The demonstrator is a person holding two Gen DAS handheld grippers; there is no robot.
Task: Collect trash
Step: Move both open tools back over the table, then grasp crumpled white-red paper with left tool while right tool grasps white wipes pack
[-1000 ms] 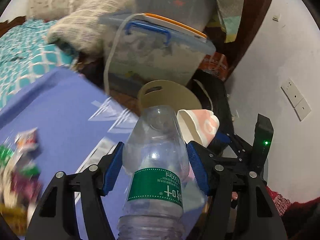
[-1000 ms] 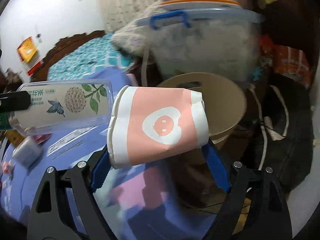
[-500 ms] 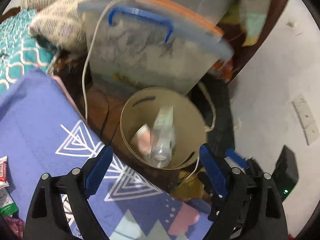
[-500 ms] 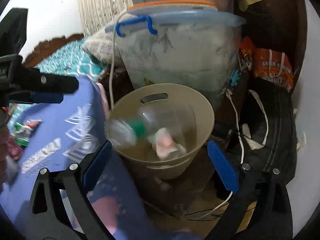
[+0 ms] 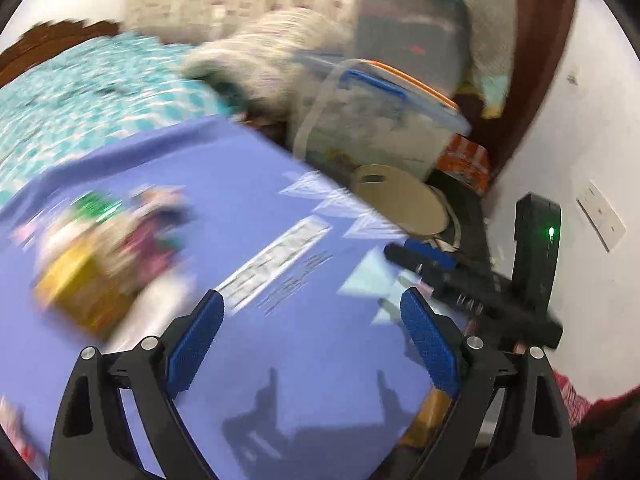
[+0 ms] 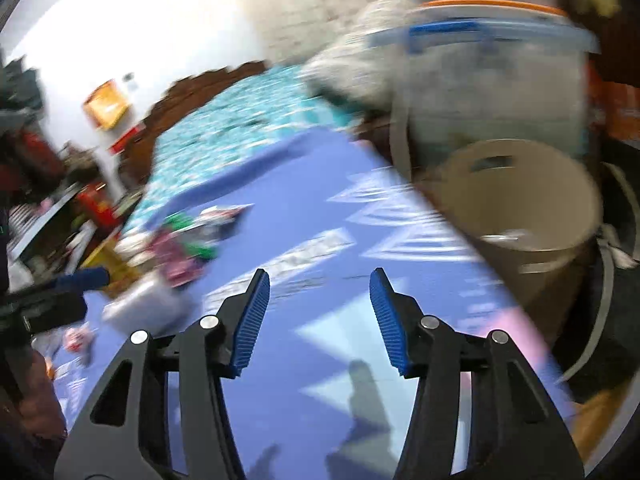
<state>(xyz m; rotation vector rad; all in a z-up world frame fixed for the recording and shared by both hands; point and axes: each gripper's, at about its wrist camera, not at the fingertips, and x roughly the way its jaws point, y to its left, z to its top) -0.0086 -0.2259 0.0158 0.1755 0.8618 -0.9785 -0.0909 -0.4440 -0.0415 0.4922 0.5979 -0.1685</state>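
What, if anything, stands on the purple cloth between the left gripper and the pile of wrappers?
Nothing visible does: bare purple cloth lies between the empty left gripper, its jaws opening, and the blurred pile of wrappers up and to its left.

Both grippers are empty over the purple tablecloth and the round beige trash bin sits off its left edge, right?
Not quite. The left gripper and right gripper are empty over the purple tablecloth, but the round beige trash bin sits off its right edge, as the right wrist view shows.
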